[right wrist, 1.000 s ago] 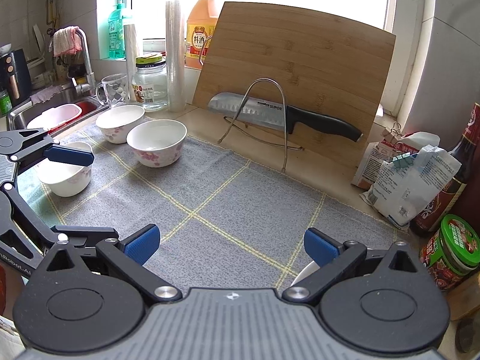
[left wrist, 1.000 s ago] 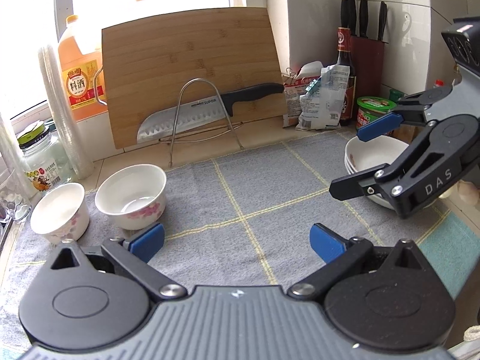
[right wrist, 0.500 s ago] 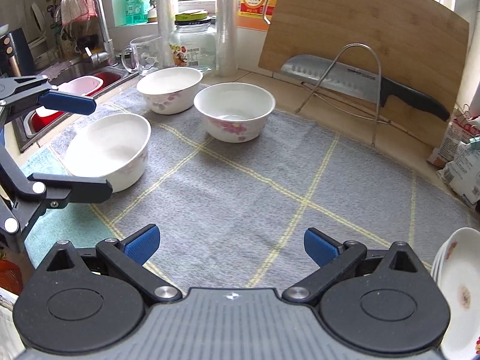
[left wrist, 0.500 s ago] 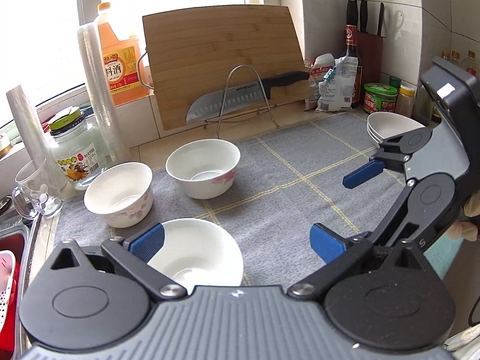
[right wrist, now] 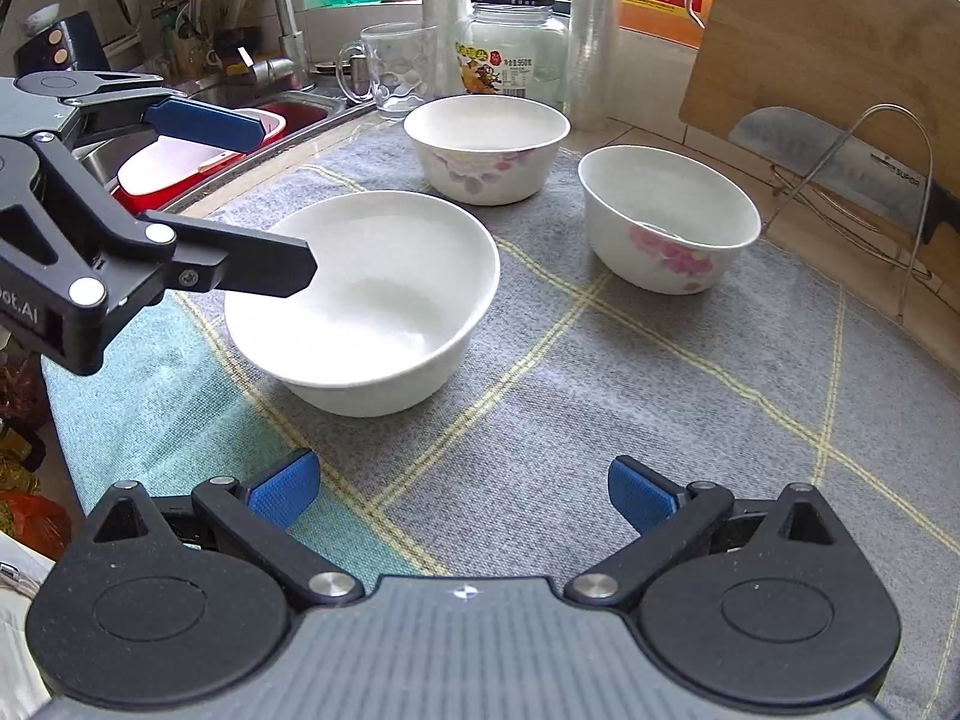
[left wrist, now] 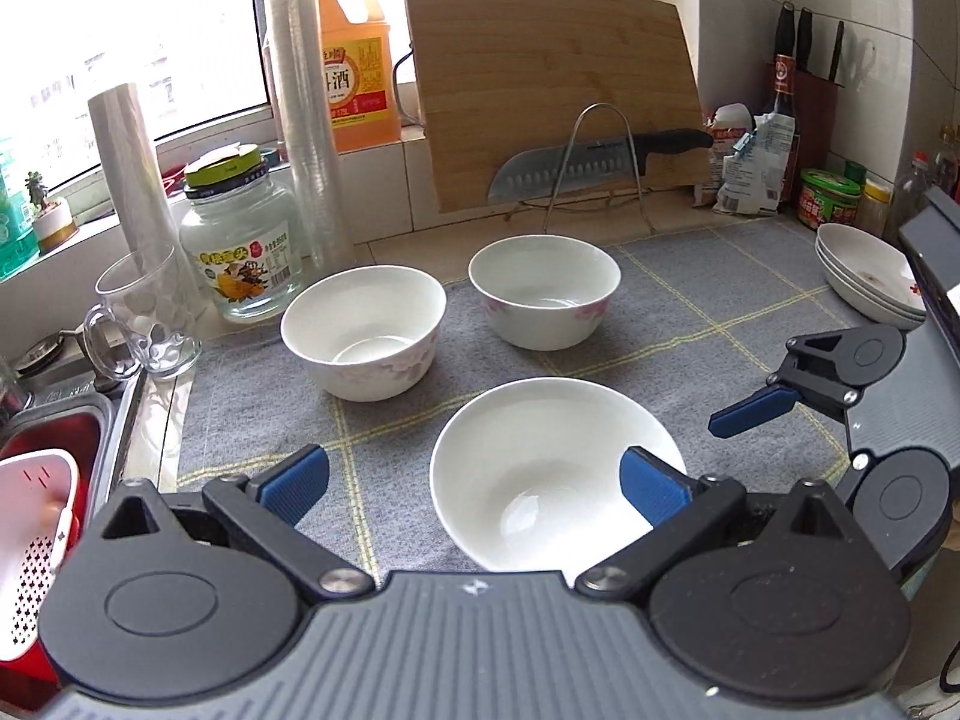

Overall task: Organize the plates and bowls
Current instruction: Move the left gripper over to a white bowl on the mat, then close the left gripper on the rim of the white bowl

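Observation:
Three white bowls stand on the grey mat. A plain wide bowl is nearest, just ahead of my left gripper, which is open and empty. Two flowered bowls stand behind it. A stack of shallow plates sits at the right edge. My right gripper is open and empty, hovering over the mat in front of the plain bowl; the flowered bowls stand beyond.
A cutting board and knife on a wire rack stand at the back. A jar, glass mug and plastic rolls line the left. A sink with a red basin lies left. Bottles and bags crowd the back right.
Both grippers have swung left and drawn back. The plain bowl now sits nearer the centre of each view. Both stayed open and empty.

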Demonstrator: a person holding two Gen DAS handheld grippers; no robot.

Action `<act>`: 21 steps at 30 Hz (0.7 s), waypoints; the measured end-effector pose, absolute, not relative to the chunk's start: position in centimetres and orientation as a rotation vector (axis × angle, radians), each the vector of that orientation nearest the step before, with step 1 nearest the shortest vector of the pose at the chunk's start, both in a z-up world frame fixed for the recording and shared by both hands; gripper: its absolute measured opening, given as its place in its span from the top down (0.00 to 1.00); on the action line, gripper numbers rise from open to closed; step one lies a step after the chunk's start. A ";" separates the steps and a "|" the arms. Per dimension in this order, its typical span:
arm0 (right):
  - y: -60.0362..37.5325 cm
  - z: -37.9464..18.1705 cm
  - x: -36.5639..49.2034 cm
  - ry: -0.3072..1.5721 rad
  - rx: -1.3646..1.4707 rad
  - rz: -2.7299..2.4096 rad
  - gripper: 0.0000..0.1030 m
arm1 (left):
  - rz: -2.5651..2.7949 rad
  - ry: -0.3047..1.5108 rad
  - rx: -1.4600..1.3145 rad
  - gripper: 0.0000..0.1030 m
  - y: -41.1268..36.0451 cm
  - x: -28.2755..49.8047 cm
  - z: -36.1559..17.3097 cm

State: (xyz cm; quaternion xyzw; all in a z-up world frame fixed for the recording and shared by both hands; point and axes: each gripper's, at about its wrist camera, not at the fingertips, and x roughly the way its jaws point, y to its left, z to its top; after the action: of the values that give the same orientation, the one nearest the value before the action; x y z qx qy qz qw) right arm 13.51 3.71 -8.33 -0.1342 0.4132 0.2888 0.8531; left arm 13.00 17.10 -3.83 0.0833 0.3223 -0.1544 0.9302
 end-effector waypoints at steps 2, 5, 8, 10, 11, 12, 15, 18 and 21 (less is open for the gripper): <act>4.3 -8.7 13.5 0.864 -0.296 0.615 0.00 | -0.315 0.674 0.152 0.01 17.7 13.6 -4.0; 5.1 -9.3 13.4 0.867 -0.328 0.614 0.00 | -0.321 0.693 0.134 0.01 18.3 14.5 -4.2; 5.1 -9.9 13.4 0.878 -0.335 0.621 0.00 | -0.329 0.702 0.143 0.01 18.4 15.2 -4.5; 4.9 -9.9 13.3 0.863 -0.339 0.637 0.00 | -0.335 0.709 0.153 0.01 18.3 15.6 -4.6; 4.6 -9.9 13.2 0.857 -0.338 0.643 0.00 | -0.343 0.717 0.157 0.01 18.3 15.9 -4.8; 4.5 -10.0 13.1 0.849 -0.336 0.645 0.00 | -0.352 0.725 0.158 0.01 18.3 16.2 -4.9; 4.4 -10.0 12.8 0.833 -0.324 0.638 0.00 | -0.381 0.758 0.158 0.01 18.3 17.0 -5.4; 4.7 -9.9 12.8 0.832 -0.326 0.634 0.00 | -0.409 0.788 0.157 0.01 18.3 17.6 -5.9; 5.2 -9.9 13.2 0.829 -0.330 0.643 0.00 | -0.421 0.802 0.175 0.02 18.1 18.0 -6.2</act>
State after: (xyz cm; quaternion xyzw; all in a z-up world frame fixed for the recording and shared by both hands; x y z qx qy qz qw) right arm 13.17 5.23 -9.95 -0.1569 0.3941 0.3056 0.8525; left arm 18.04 18.14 -6.19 0.0843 0.3871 -0.2032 0.8954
